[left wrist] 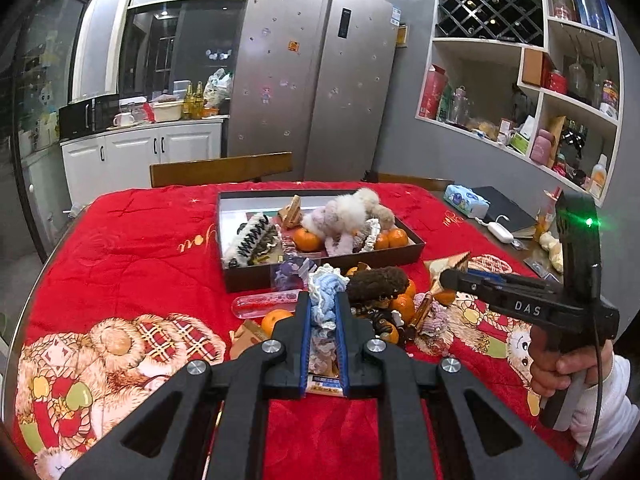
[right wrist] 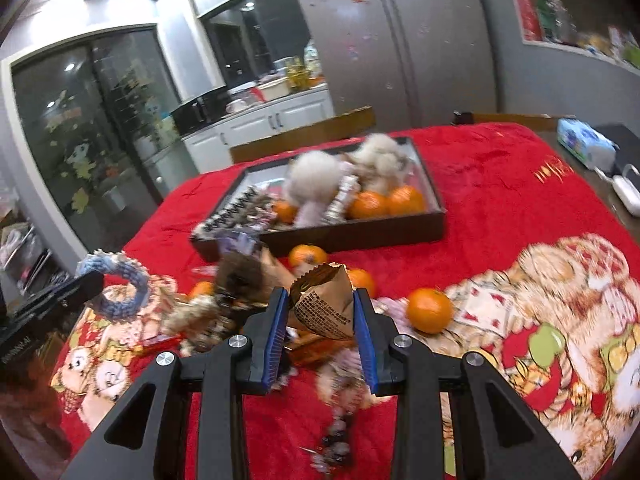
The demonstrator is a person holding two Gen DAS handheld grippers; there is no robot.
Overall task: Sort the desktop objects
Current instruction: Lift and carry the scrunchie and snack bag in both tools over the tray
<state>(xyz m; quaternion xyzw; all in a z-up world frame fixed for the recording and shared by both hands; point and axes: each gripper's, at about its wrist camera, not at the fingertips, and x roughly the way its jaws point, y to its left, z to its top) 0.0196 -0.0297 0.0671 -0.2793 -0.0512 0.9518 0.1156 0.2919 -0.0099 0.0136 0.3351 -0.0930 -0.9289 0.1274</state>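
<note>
1. My left tongs (left wrist: 323,312) are pinched almost fully together on a blue-and-white knitted scrunchie (left wrist: 326,294), which is lifted clear of the desk (left wrist: 160,248); my right tongs (right wrist: 322,320) are at a narrow gap, clamped on a brown paper-wrapped snack packet (right wrist: 324,308) with printed text on its side.
2. The scrunchie is soft and floppy. In the right wrist view a loop of it hangs free beyond the pads, so I judge it could snag on the brown fuzzy toy (left wrist: 376,284) or the loose tangerines (right wrist: 430,310) below and tug free.
3. The packet is crinkly and pyramid-shaped, gripped on its sloped sides. I think it could squirt out upward, or crush if I squeeze harder.
4. Both loads look bound for the dark tray (left wrist: 400,256) further back on the red blanket (left wrist: 132,276). It is already crowded with fluffy toys, hair clips and tangerines, so whatever I drop could roll off the heap and over the rim.
5. My two tongs are near each other over the clutter, and crossing paths toward the tray could make them collide.
</note>
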